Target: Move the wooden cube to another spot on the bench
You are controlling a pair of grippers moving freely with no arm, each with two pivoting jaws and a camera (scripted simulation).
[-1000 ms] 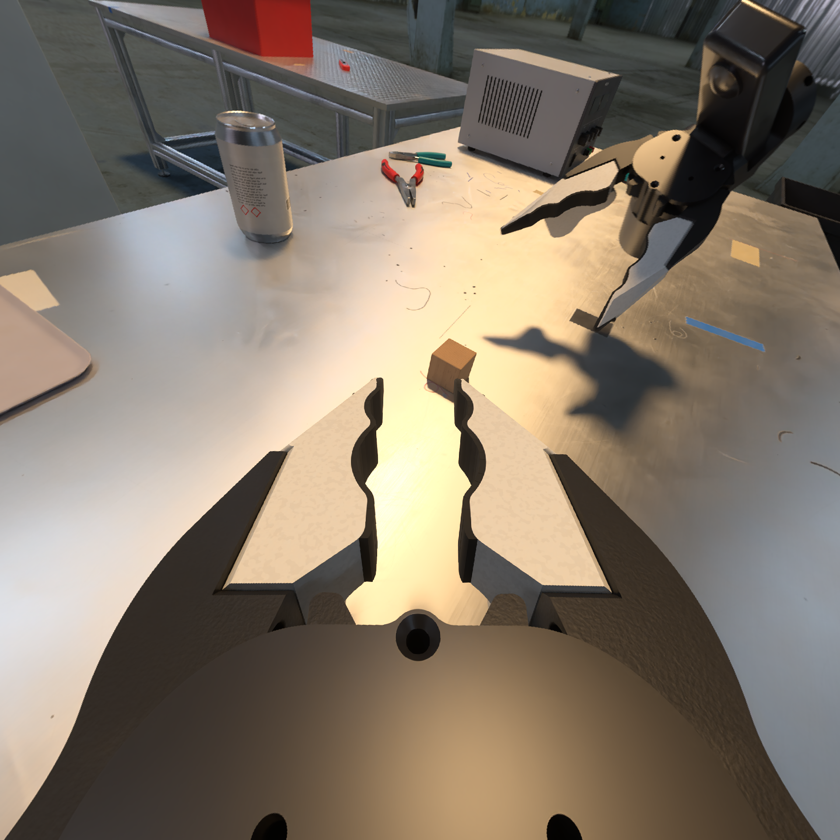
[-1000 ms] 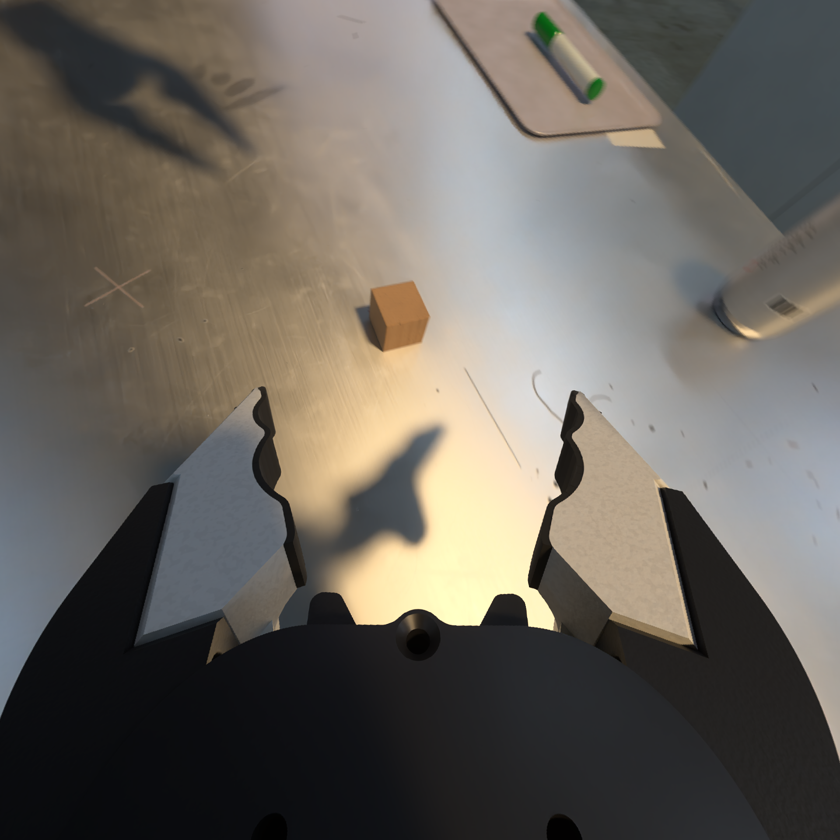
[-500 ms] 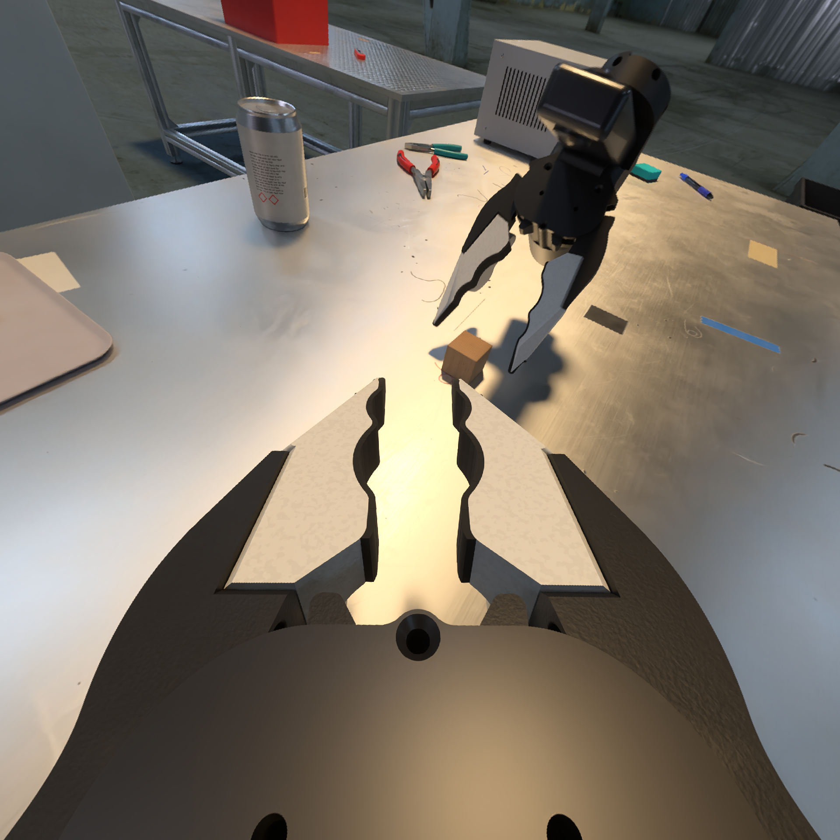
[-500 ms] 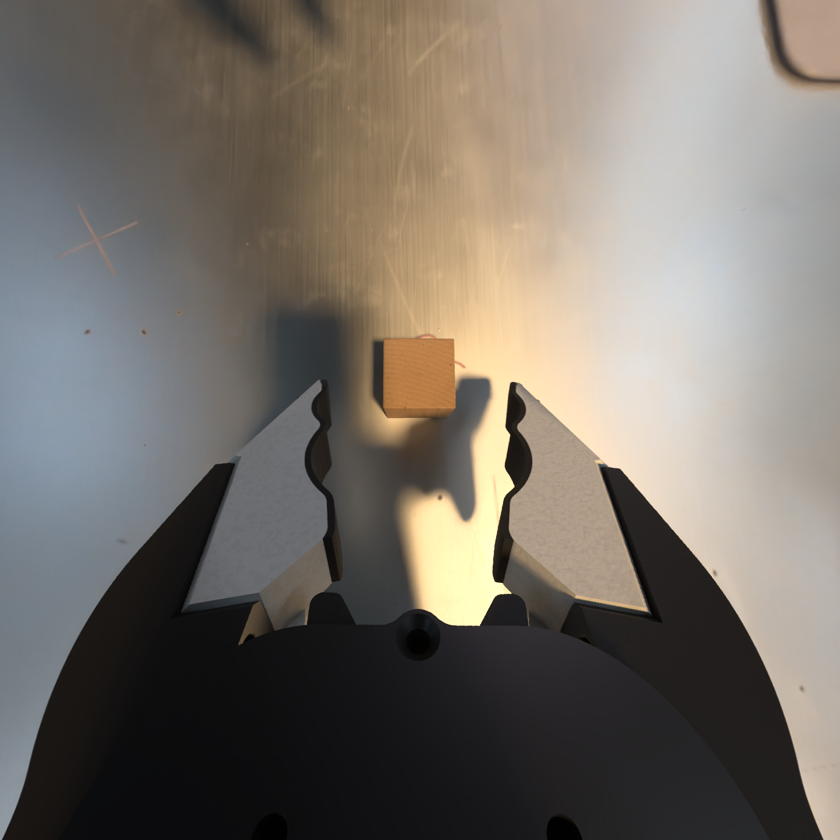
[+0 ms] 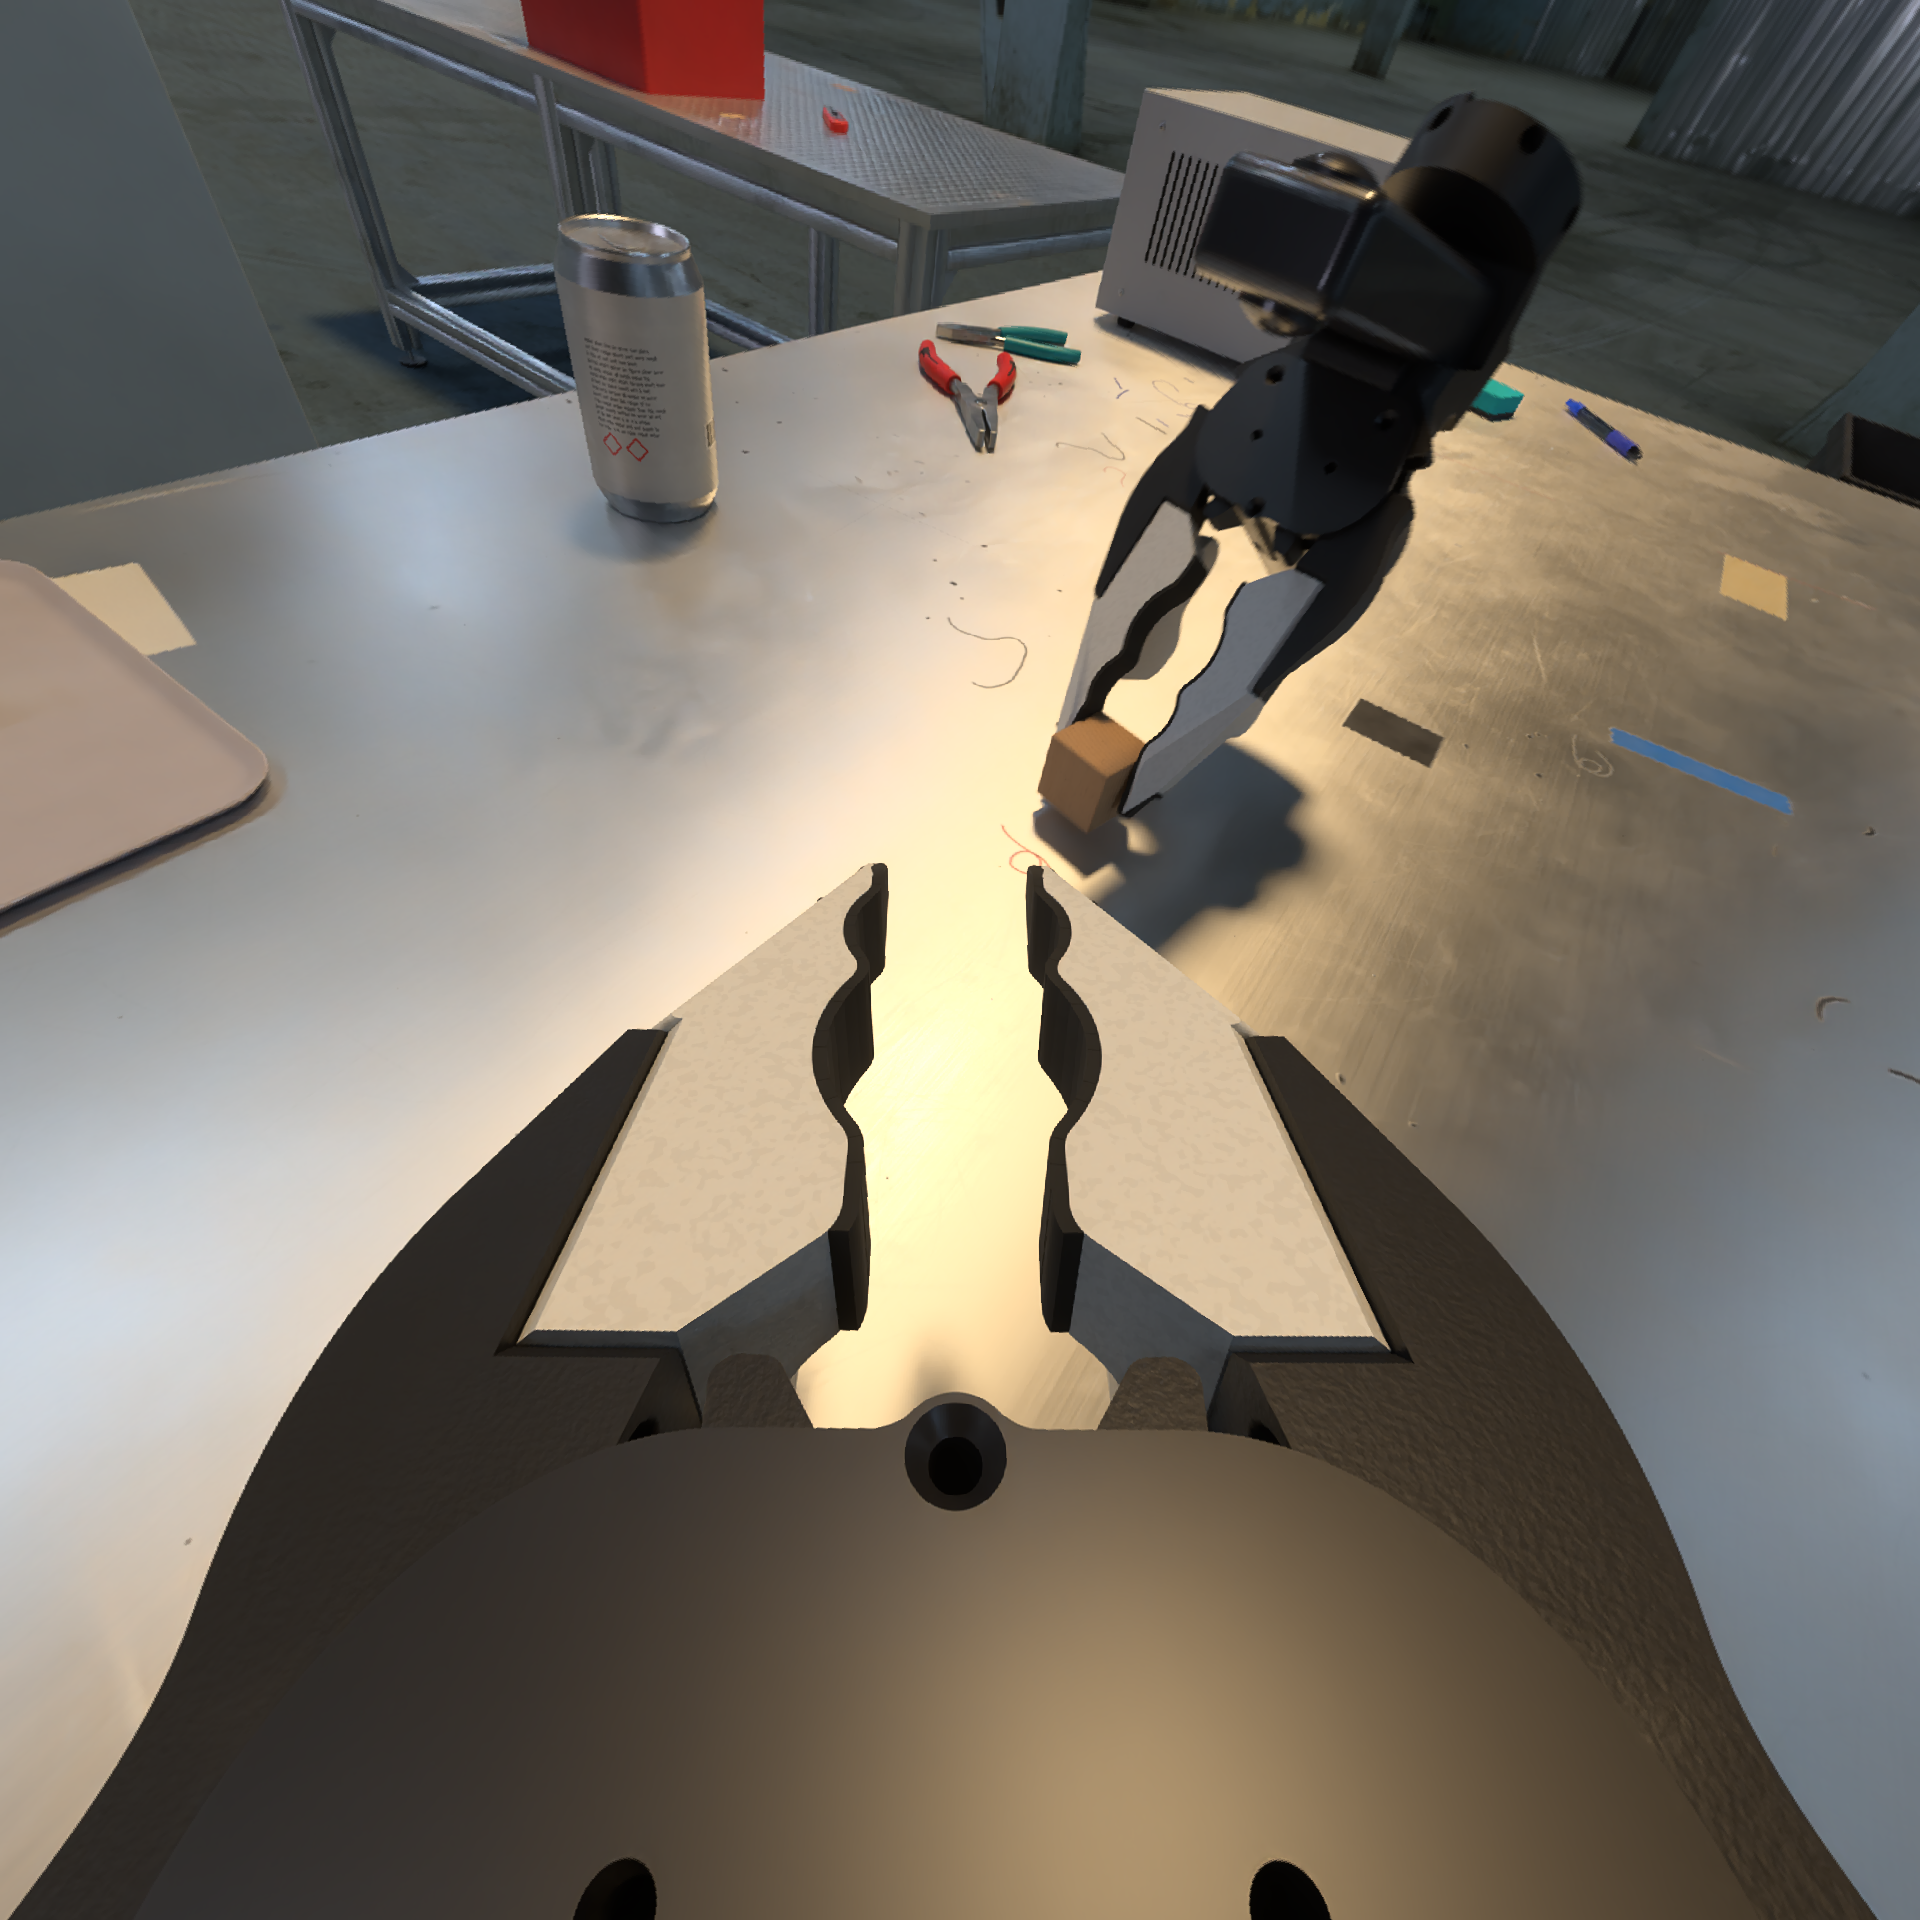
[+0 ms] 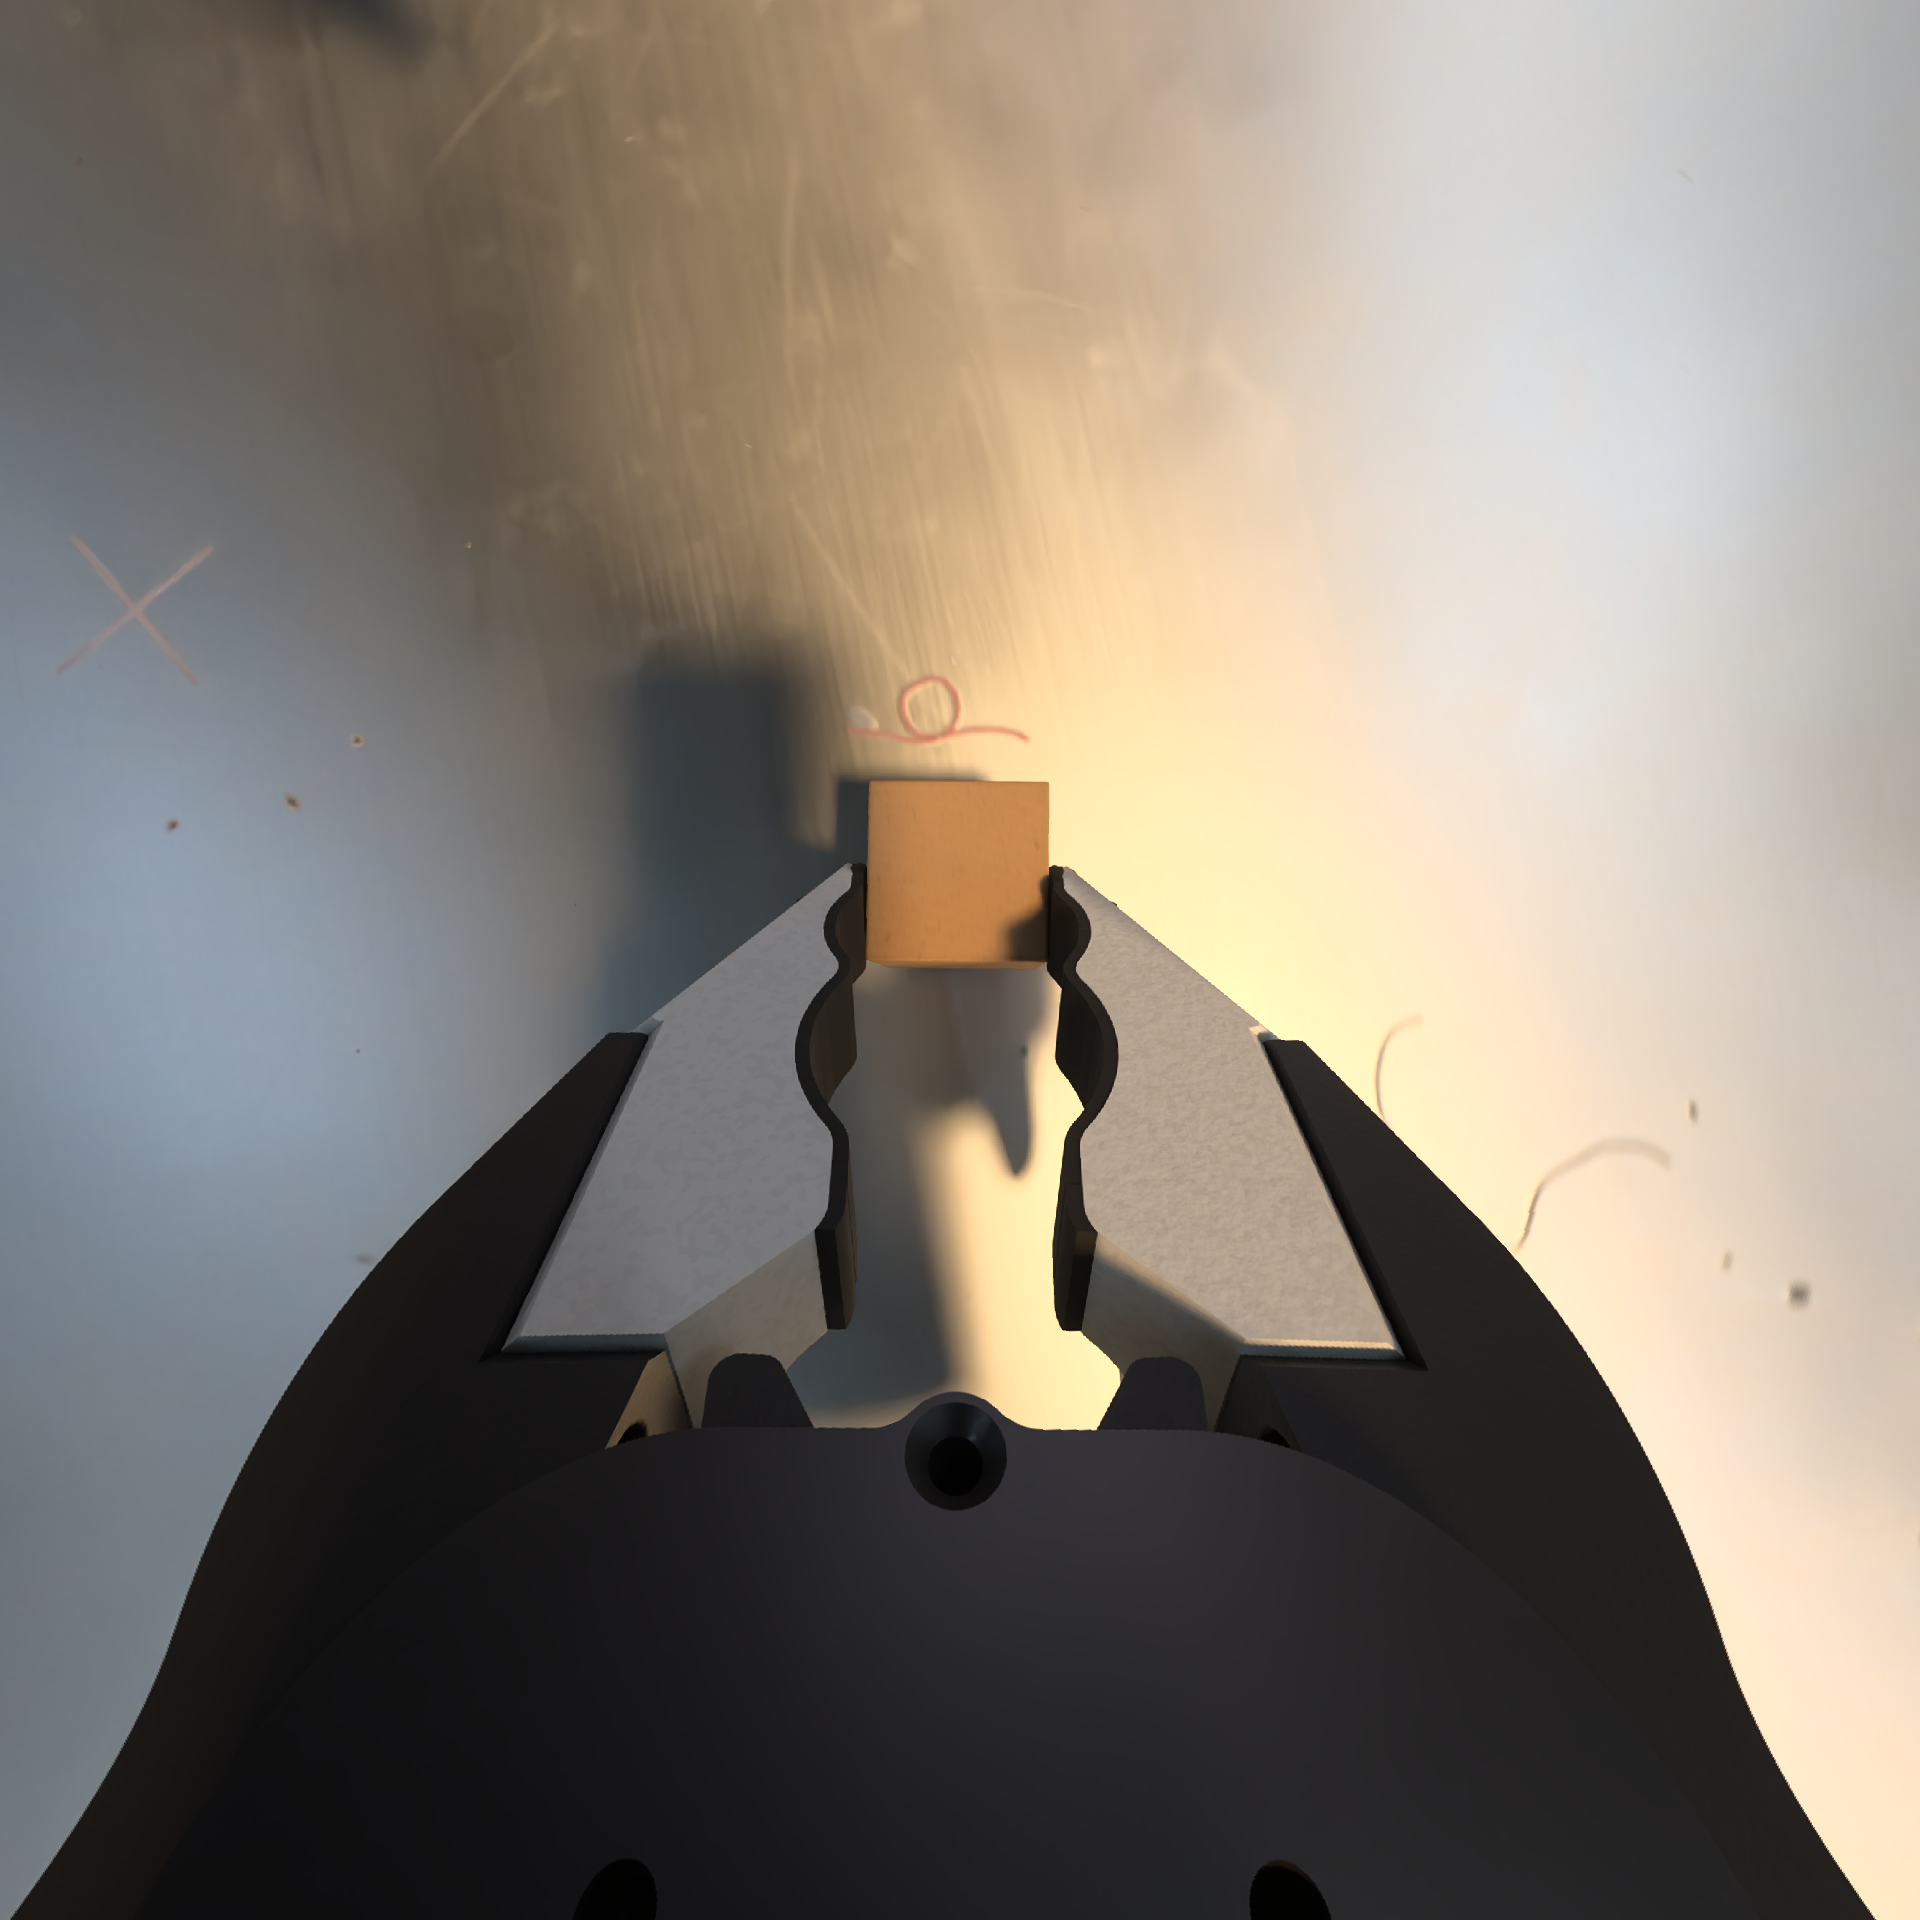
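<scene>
The small wooden cube point(image 6: 956, 873) is pinched between the fingertips of my right gripper point(image 6: 956, 878), which is shut on it. In the left wrist view the black right gripper point(image 5: 1107, 764) tilts down from the upper right and holds the cube point(image 5: 1081, 774) just above the metal bench point(image 5: 520, 779), with the cube's shadow under it. My left gripper point(image 5: 956, 883) hovers low over the bench, short of the cube and to its left. Its jaws stand a narrow gap apart with nothing between them.
A silver can point(image 5: 639, 364) stands at the back left, red pliers point(image 5: 971, 390) and green-handled pliers point(image 5: 1013, 338) behind the cube, a grey box point(image 5: 1174, 239) at the back. A pale tray point(image 5: 104, 748) lies at the left edge. A blue pen point(image 5: 1600, 428) and blue tape point(image 5: 1699, 769) lie right.
My right gripper swung in over the cube, came down around it, closed on it and raised it slightly. My left gripper kept its narrow gap and barely moved.
</scene>
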